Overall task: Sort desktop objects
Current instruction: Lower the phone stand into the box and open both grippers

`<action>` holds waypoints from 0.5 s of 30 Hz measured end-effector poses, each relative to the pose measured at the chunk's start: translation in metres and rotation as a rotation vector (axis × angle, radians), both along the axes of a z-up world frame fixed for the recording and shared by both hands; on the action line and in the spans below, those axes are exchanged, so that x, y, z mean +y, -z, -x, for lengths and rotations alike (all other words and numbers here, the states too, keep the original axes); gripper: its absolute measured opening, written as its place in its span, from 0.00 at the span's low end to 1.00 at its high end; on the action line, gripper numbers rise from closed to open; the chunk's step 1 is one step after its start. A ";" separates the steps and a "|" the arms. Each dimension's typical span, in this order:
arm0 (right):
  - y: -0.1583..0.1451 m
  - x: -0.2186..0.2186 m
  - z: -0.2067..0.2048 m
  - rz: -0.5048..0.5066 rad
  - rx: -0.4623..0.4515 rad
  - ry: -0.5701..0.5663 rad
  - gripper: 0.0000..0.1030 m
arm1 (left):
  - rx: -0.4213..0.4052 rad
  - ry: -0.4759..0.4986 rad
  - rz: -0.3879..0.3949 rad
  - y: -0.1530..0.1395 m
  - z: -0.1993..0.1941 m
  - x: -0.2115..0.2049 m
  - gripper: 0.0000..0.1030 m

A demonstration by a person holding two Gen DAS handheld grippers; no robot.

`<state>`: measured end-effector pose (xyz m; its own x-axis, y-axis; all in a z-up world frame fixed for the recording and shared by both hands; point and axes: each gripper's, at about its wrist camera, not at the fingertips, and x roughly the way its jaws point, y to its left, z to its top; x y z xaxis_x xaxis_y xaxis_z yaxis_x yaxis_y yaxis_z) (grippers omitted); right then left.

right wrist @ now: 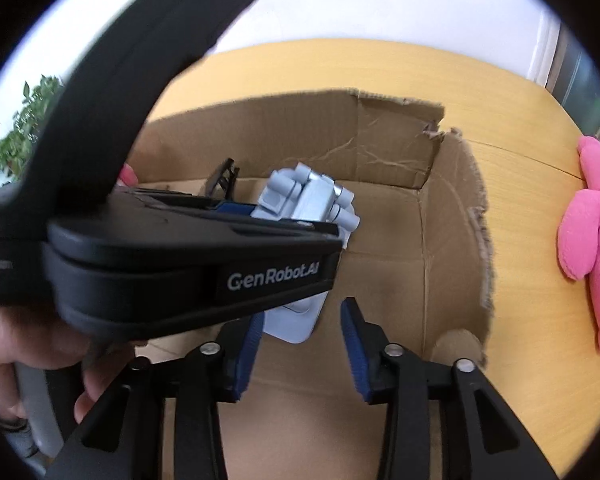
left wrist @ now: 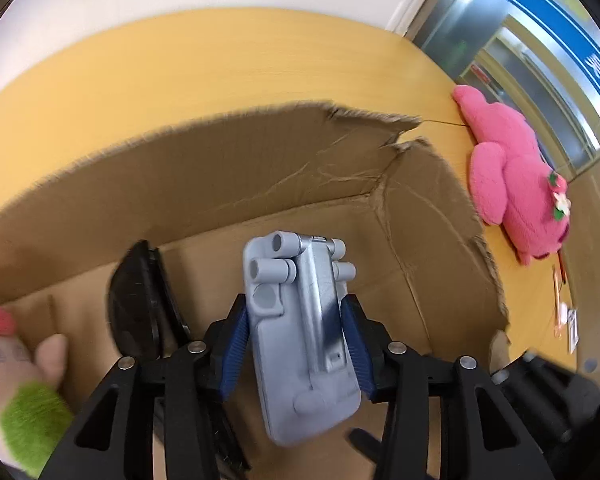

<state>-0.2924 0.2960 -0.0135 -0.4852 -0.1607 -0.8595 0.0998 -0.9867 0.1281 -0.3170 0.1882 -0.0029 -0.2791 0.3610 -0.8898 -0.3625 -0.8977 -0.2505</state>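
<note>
A grey folding phone stand point(left wrist: 300, 340) hangs tilted over the open cardboard box point(left wrist: 260, 160), its lower end blurred. My left gripper point(left wrist: 296, 344) has a blue pad close along each side of the stand, and I see no firm press. The right wrist view shows the left gripper point(right wrist: 332, 236) from the side, with the stand point(right wrist: 312, 196) sticking out above and below it. My right gripper point(right wrist: 304, 344) stands open over the box floor point(right wrist: 380, 280), nothing between its pads; the stand's lower end is just beyond its left pad. A pink plush point(left wrist: 516, 184) lies on the wooden table point(left wrist: 180, 60) right of the box.
Inside the box a black rounded object point(left wrist: 140, 300) leans at the left, and a soft toy with green and pink parts point(left wrist: 32, 420) lies at the near left. Small items point(left wrist: 568, 320) lie on the table at far right. A hand point(right wrist: 4, 360) holds the left gripper's handle.
</note>
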 end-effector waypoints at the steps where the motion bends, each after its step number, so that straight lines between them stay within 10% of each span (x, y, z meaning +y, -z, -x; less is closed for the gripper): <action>1: -0.006 0.002 -0.003 -0.013 0.018 0.005 0.55 | 0.017 0.008 -0.012 -0.007 -0.004 -0.002 0.47; 9: -0.059 0.040 -0.021 -0.006 0.142 0.066 0.75 | 0.198 0.037 -0.095 -0.091 -0.062 -0.036 0.62; 15: -0.056 -0.017 -0.075 0.038 0.082 0.036 0.75 | 0.291 -0.019 -0.122 -0.126 -0.119 -0.088 0.69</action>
